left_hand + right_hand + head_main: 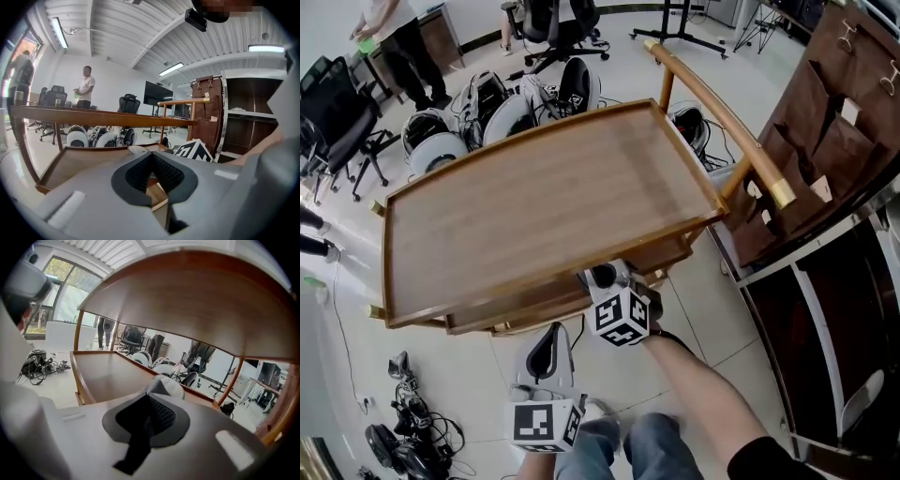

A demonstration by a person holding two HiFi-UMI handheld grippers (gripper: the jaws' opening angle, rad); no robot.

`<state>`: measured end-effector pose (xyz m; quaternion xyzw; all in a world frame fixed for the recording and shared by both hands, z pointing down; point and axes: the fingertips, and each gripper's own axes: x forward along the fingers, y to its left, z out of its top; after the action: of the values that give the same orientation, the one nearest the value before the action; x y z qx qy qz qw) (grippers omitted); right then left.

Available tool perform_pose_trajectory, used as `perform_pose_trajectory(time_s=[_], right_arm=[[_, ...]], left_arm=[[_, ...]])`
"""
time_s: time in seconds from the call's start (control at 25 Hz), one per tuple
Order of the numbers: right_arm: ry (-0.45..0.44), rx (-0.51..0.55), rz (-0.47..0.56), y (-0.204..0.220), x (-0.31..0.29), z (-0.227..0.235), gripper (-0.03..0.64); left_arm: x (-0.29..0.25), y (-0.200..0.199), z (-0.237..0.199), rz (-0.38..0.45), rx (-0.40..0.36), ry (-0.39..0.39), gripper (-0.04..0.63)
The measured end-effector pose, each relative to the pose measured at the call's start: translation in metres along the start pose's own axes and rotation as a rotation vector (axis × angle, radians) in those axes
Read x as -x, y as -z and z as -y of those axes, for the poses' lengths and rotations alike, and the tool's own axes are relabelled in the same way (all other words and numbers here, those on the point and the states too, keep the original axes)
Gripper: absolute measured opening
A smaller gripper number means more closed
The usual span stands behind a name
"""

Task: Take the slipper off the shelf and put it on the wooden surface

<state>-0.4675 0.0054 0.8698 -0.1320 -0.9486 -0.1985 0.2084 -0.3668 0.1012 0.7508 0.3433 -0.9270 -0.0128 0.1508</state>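
Both tongs closed at the cart's lower shelf, with the slipper lying on it.

My right tongs (147, 395) are pinched together, dark dimpled pads meeting on nothing. Just past the tips lies the slipper (165, 385), pale, smooth and rounded, on the lower shelf (108, 373); I cannot tell whether the tips touch it. My left tongs (152, 154) sit nearer me, their tips also meeting on nothing, aimed over the shelf's raised front lip. The shelf is matte brown wood, rimmed along its edges. The wooden top (544, 206) hangs close above it, so headroom there is tight. That top is a broad, grained tray with a raised rim and a curved handrail (722, 112) at its right end. A dark cabinet (825, 309) crowds the right side, and pale glossy floor (703, 319) lies open on my side.
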Motion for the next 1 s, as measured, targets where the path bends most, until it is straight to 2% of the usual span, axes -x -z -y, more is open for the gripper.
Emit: perform_pose_trajectory(time_s=[0.2,0.28,0.32,0.68,0.8,1.0], right_arm=[[-0.014,-0.005,-0.012,0.002,-0.018,-0.002,0.033],[-0.031,-0.023,-0.005,-0.003,-0.017,-0.005,0.096],[-0.036,-0.028,-0.002,-0.005,-0.016,-0.005,0.104],[-0.028,-0.006,0.025,-0.025,0.041,-0.009,0.096],[-0.036,-0.014,0.025,-0.035,0.076,-0.012,0.069],[-0.03,-0.058,0.039,-0.07,0.134,-0.005,0.06]], left_arm=[[0.003,-0.001,-0.017,0.003,0.001,-0.025,0.006],[0.005,-0.001,-0.022,-0.005,0.007,-0.035,0.006],[0.007,-0.002,-0.023,-0.007,0.01,-0.039,0.006],[0.017,-0.016,-0.004,-0.035,0.031,-0.015,0.006],[0.029,-0.034,0.008,-0.05,0.036,-0.015,0.006],[0.048,-0.072,0.036,-0.047,0.037,0.003,0.006]])
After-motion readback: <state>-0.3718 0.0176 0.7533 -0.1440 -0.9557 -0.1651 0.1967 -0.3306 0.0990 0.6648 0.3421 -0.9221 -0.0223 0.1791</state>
